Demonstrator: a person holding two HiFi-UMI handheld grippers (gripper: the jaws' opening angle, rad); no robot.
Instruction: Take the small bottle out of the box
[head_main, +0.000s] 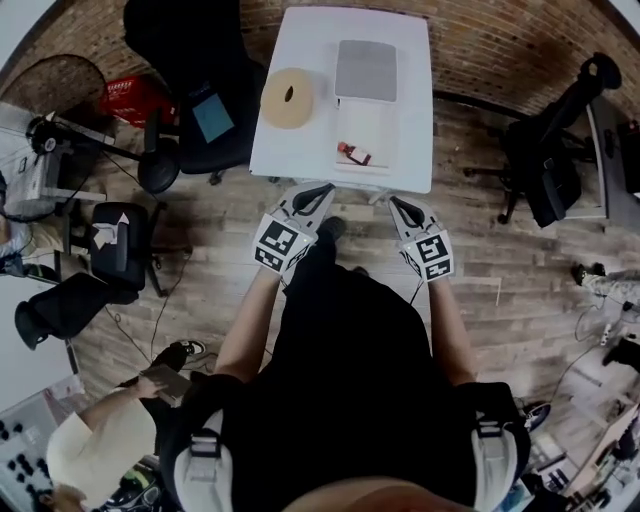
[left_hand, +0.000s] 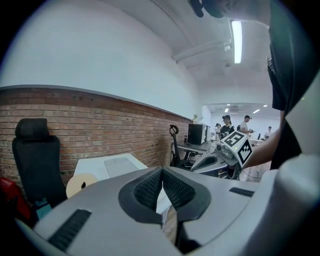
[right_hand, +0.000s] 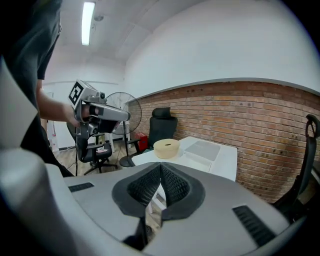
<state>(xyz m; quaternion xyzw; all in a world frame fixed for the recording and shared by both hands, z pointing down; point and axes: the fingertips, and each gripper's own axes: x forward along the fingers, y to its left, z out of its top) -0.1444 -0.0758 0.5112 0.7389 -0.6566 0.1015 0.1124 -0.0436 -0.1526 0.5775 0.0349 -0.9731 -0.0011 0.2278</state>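
Observation:
On the white table (head_main: 300, 150) stands a shallow white box (head_main: 366, 125), with a grey lid (head_main: 366, 70) lying behind it. A small bottle (head_main: 353, 153) with red on it lies at the box's near end. Both grippers hover over the floor just short of the table's near edge. The left gripper (head_main: 322, 189) is shut and holds nothing, and its pads meet in the left gripper view (left_hand: 162, 176). My right gripper (head_main: 396, 203) is also shut and holds nothing (right_hand: 161, 172). From the right gripper view, the box (right_hand: 202, 150) is ahead on the table.
A beige tape roll (head_main: 288, 97) lies on the table's left side. A black office chair (head_main: 200, 70) stands left of the table, with a fan (head_main: 60, 90) and another chair (head_main: 120, 245) further left. More black equipment (head_main: 545, 150) is at the right. A person crouches at the lower left (head_main: 110, 440).

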